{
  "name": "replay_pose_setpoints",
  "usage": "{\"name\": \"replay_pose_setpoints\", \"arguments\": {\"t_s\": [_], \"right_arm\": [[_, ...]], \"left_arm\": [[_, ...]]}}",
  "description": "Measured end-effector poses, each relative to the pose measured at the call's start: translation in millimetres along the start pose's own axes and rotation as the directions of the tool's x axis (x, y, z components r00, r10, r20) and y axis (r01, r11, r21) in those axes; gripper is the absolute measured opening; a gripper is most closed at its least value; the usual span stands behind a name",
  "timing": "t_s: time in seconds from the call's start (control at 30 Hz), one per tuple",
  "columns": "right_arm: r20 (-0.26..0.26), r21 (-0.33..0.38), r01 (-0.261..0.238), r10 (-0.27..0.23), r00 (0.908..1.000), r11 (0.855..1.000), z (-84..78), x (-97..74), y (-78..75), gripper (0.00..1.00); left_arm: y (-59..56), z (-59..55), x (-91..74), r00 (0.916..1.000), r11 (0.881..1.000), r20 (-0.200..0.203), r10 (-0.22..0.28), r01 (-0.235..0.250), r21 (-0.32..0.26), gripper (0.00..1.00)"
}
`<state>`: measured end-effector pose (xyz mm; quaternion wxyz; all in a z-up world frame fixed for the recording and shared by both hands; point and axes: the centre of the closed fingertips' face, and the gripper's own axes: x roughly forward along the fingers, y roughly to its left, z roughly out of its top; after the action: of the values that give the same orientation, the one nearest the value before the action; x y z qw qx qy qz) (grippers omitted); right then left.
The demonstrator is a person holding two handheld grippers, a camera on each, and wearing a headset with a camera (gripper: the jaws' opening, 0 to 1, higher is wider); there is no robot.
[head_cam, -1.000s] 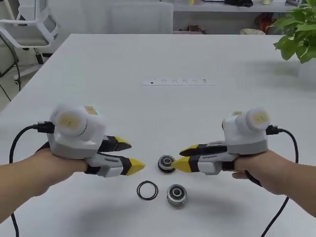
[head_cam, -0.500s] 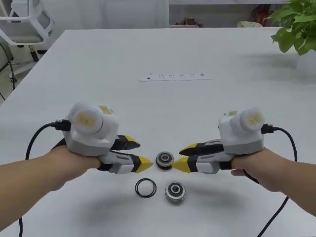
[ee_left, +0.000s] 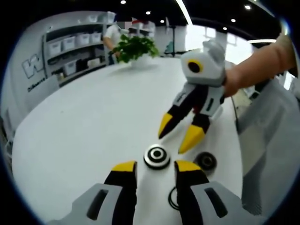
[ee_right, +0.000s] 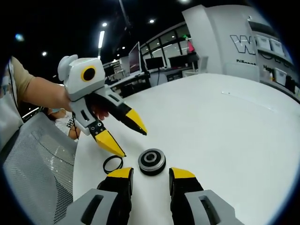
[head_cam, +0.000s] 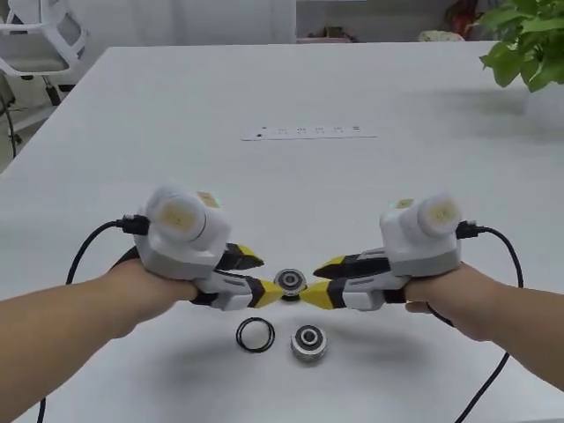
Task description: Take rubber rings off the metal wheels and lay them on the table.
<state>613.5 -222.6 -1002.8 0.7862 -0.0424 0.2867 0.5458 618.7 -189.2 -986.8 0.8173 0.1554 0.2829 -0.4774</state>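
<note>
- A metal wheel (head_cam: pixel 290 281) lies flat on the white table (head_cam: pixel 370 203), and everything below is placed from it.
- The left gripper (head_cam: pixel 262 276) comes at the wheel from the left. Its jaws are spread and hold nothing, and its lower yellow tip is just beside the wheel's rim. Whether it touches, I cannot tell.
- The right gripper (head_cam: pixel 315 280) faces it from the right. Its jaws are likewise parted and empty, and its lower tip is also just beside the rim.
- In the left gripper view the wheel sits just ahead of the gap between that gripper's two tips, with the other gripper's tips beyond it.
- In the right gripper view the wheel's outer band looks dark, with a paler hub inside.
- A second metal wheel (head_cam: pixel 307 341) lies nearer the person than the first, a little to the right, apart from both grippers.
- A loose black rubber ring (head_cam: pixel 255 335) lies flat on the table just left of that second wheel, nearer the person than the first wheel. In the left gripper view, that gripper's jaw covers part of it.
- Beyond the wheel, well apart, a flat socket strip (head_cam: pixel 308 132) is set in the tabletop.
- Far beyond and to the right are the leaves of a green plant (head_cam: pixel 524 44). Far beyond and to the left is a white office chair (head_cam: pixel 40 40).
- A black cable (head_cam: pixel 92 242) trails from the left gripper.
</note>
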Motion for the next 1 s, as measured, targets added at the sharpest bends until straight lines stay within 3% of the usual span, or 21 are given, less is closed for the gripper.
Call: {"name": "replay_pose_setpoints", "arguments": {"t_s": [0.87,1.0], "right_arm": [[-0.006,0.006,0.003,-0.003,1.0000,1.000,-5.0,1.7,-2.4,0.28],[-0.007,0.001,0.003,-0.003,1.0000,1.000,-4.9,3.9,-2.5,0.28]], "left_arm": [[-7.4,1.1,26.8,0.9995,0.999,-0.018,-0.026,0.027,0.036,0.17],[-4.8,1.3,27.4,0.9998,0.999,-0.020,-0.008,0.009,0.038,0.14]]}}
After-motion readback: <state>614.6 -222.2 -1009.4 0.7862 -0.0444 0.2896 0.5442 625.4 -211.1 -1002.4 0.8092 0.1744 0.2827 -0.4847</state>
